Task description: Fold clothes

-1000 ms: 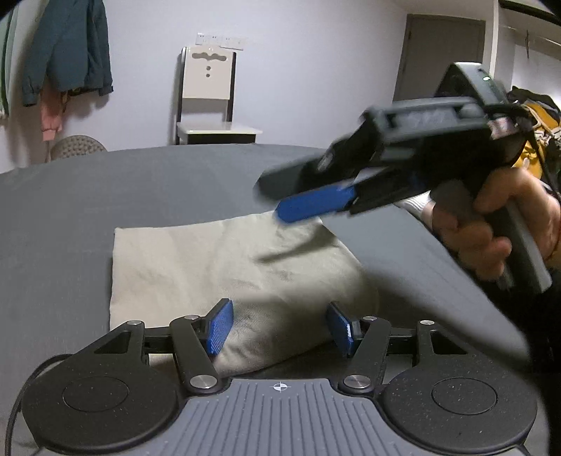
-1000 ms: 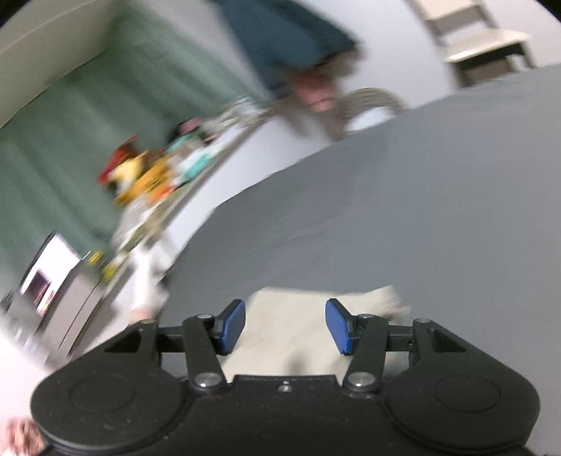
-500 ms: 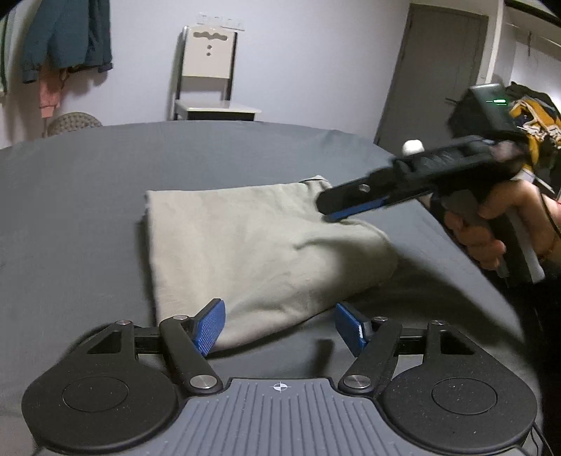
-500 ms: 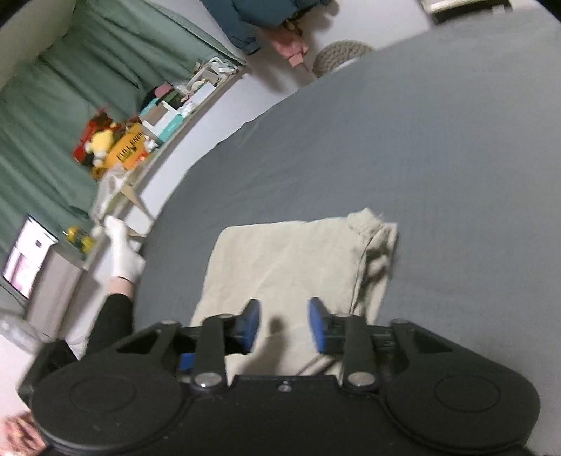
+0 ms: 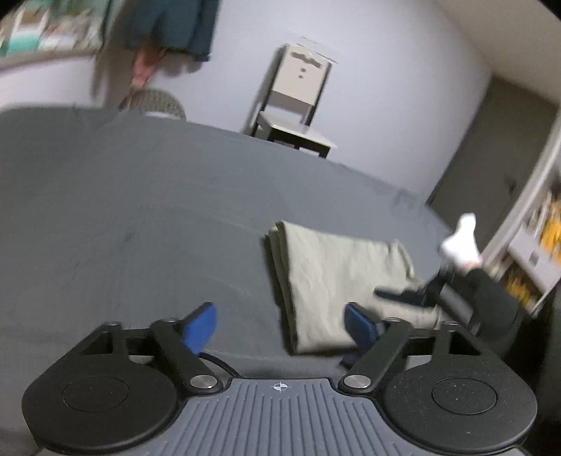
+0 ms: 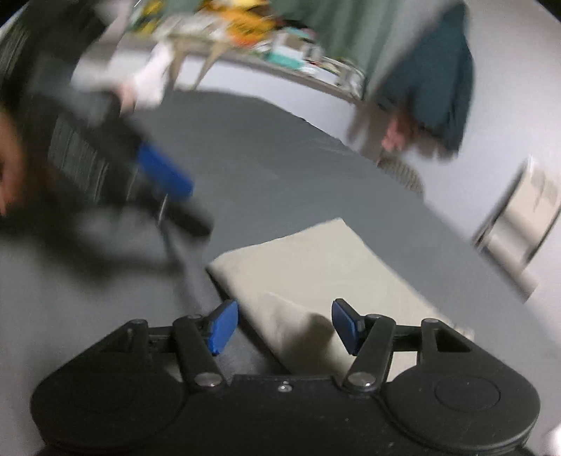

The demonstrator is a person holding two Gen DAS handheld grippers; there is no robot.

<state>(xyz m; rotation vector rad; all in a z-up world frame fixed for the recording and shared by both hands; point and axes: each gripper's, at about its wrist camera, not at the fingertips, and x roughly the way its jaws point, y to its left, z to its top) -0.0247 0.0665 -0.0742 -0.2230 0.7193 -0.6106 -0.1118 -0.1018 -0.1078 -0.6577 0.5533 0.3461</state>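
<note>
A folded beige garment [image 5: 336, 277] lies flat on the grey bed sheet [image 5: 140, 210]; it also shows in the right wrist view [image 6: 315, 277]. My left gripper [image 5: 280, 324] is open and empty, just above the sheet at the garment's near left edge. My right gripper [image 6: 285, 324] is open and empty, low over the garment's near end. The left gripper shows blurred at the left of the right wrist view [image 6: 154, 182]. The right gripper shows dimly beyond the garment in the left wrist view [image 5: 413, 294].
A cream chair [image 5: 298, 105] stands against the far wall. A teal jacket [image 5: 175, 28] hangs on the wall above a woven stool [image 5: 157, 103]. A cluttered shelf [image 6: 245, 38] runs along the green curtain. A door [image 5: 491, 158] is at the right.
Both grippers have swung to new positions around the garment. My right gripper has opened from nearly closed. My left gripper has shifted left, so the garment lies toward its right finger.
</note>
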